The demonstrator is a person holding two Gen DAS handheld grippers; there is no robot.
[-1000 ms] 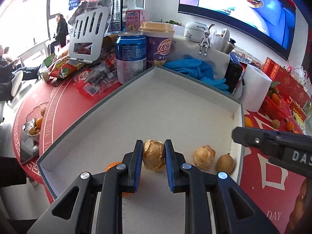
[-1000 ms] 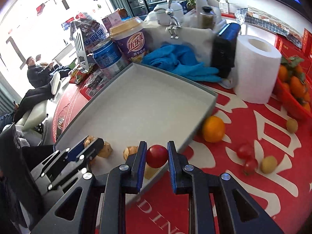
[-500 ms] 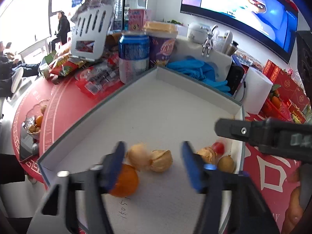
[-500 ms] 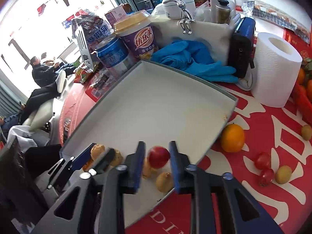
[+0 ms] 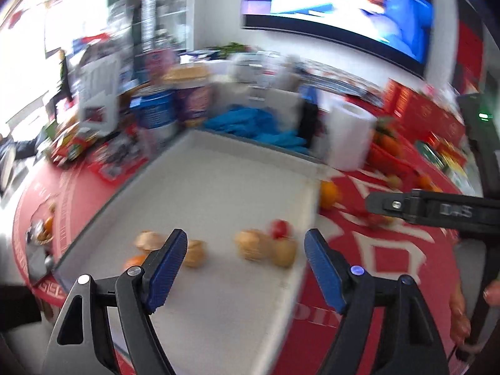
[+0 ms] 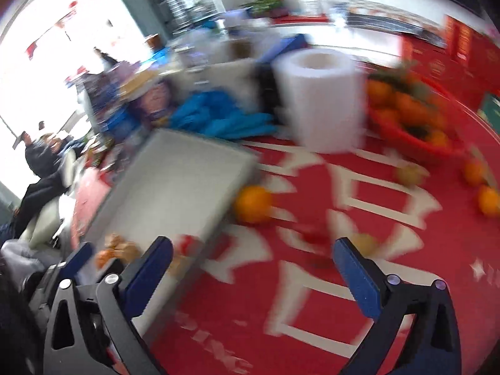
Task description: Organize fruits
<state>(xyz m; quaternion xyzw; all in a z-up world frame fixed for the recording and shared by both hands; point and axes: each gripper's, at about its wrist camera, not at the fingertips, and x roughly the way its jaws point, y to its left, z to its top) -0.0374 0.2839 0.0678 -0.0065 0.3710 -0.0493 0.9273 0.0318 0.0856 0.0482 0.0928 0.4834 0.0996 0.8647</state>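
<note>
A white tray (image 5: 218,187) holds several fruits at its near end: tan husked ones (image 5: 193,251), a small orange (image 5: 136,261), a brownish fruit (image 5: 282,250) and a red tomato (image 5: 279,228). My left gripper (image 5: 245,265) is open and empty above the tray's near end. My right gripper (image 6: 251,268) is open and empty over the red tablecloth, right of the tray (image 6: 175,187). An orange (image 6: 253,203), small red tomatoes (image 6: 312,237) and a yellowish fruit (image 6: 364,243) lie loose on the cloth. Both views are blurred.
A white paper roll (image 6: 322,100), blue gloves (image 6: 218,118), a can and a cup (image 5: 190,100) stand behind the tray. A red basket of oranges (image 6: 409,115) sits at the right, with more loose oranges (image 6: 487,200) near it.
My left gripper let go of a husked fruit in the tray and opened. My right gripper dropped the red tomato in the tray, opened wide and swung right over the cloth.
</note>
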